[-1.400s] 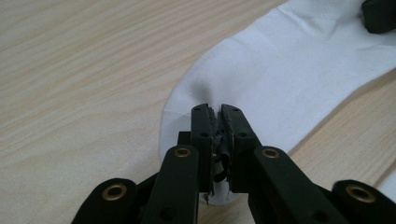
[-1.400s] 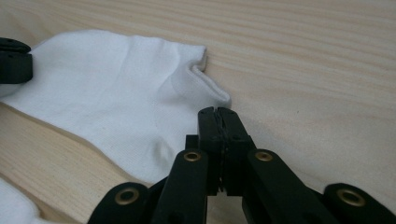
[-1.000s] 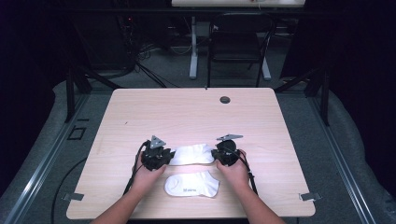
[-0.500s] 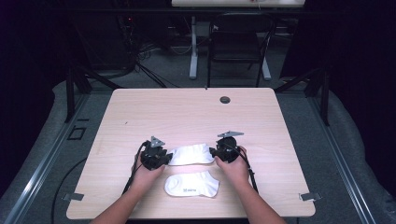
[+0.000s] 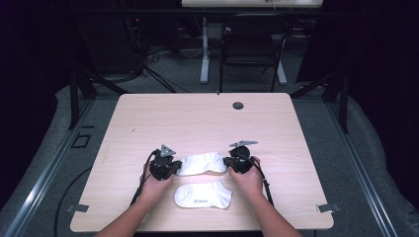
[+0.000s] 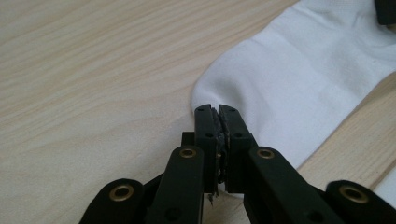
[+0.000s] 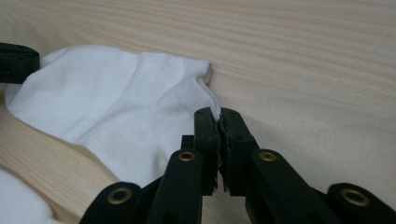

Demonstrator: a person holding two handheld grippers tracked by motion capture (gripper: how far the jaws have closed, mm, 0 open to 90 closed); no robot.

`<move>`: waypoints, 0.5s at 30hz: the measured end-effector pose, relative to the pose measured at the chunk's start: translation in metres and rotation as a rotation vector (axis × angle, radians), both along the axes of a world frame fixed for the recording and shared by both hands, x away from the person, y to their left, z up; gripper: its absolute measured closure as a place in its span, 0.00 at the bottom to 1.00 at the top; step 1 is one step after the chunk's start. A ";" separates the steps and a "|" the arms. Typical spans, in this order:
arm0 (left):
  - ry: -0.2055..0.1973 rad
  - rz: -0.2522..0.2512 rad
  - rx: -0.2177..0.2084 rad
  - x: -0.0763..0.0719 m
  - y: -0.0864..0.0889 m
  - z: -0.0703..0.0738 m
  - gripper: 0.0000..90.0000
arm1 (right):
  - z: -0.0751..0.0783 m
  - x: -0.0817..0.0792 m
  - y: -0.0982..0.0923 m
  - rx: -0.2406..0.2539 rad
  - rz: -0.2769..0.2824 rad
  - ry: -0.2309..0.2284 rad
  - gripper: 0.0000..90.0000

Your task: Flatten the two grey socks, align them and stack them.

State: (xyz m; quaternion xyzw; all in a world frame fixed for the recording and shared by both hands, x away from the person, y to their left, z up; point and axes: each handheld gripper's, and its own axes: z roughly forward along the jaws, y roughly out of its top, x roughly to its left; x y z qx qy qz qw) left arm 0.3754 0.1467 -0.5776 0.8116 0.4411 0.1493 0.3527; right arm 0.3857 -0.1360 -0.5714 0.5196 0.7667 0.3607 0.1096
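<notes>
Both tongs, left and right, had just closed, pinching opposite ends of the far sock; lifting and pairing it with the near sock on the surface seemingly remained.

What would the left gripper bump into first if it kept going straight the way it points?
Probably the other gripper: the left gripper, fingers pinching the upper white sock's edge, points along it toward the right gripper holding its far end.

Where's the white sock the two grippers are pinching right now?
In the high view, the white ankle sock lies near the wooden table's front edge, between both grippers, just behind the second sock.
</notes>
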 end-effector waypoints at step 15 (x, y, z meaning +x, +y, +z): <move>0.004 -0.007 -0.018 -0.004 0.003 0.003 0.87 | 0.004 -0.007 -0.003 -0.004 0.019 -0.011 0.96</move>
